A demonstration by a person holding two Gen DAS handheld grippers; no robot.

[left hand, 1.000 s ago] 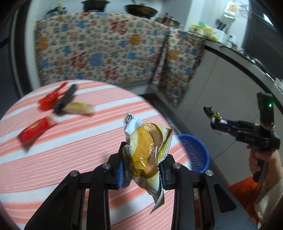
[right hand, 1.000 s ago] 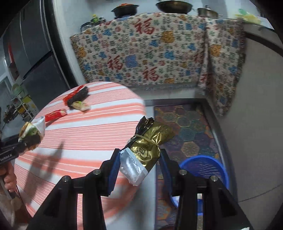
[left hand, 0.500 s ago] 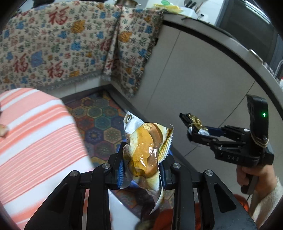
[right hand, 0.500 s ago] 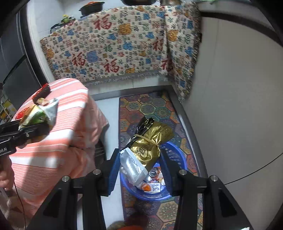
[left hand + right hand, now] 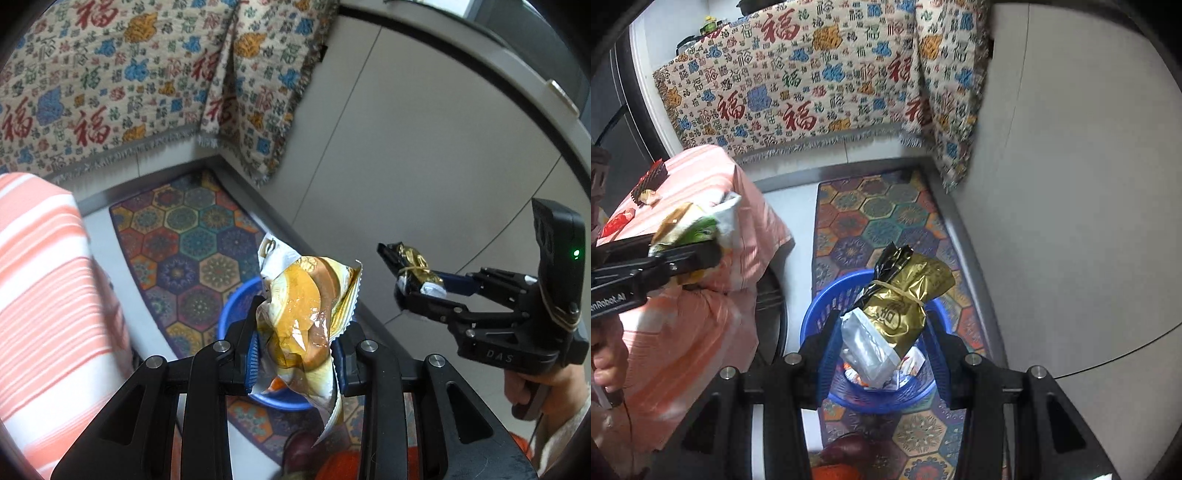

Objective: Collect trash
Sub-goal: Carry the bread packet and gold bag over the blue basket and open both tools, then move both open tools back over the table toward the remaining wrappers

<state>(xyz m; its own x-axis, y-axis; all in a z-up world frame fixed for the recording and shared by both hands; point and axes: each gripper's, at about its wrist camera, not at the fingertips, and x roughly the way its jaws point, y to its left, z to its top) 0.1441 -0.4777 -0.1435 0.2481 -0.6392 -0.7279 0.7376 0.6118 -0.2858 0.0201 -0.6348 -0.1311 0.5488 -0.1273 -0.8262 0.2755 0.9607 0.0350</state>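
My left tongs (image 5: 295,354) are clamped on a crumpled yellow-and-orange snack wrapper (image 5: 306,314), which stands up between the blue pads, its torn tail hanging down past them. Seen from the left wrist, the wrapper sits directly in front of the blue plastic basket (image 5: 236,314) on the floor, so the basket's rim shows to the left of and below it. My right tongs (image 5: 882,332) grip a gold foil bag (image 5: 905,299) with a black twisted top, a rubber band round its neck and a white lower end; it leans up and to the right between the fingers, right above the basket (image 5: 820,317). Inside the basket lie other wrappers in white and orange. The basket rests on a hexagon-patterned mat (image 5: 871,218) beside the round table with the orange-striped cloth (image 5: 701,177). On that table, well away from both tongs, lie a red packet (image 5: 615,223), a black-and-red wrapper (image 5: 650,177) and a small pale piece (image 5: 648,195). From the right wrist, my left tongs (image 5: 701,251) hang just beside the table's edge with their wrapper (image 5: 690,225).
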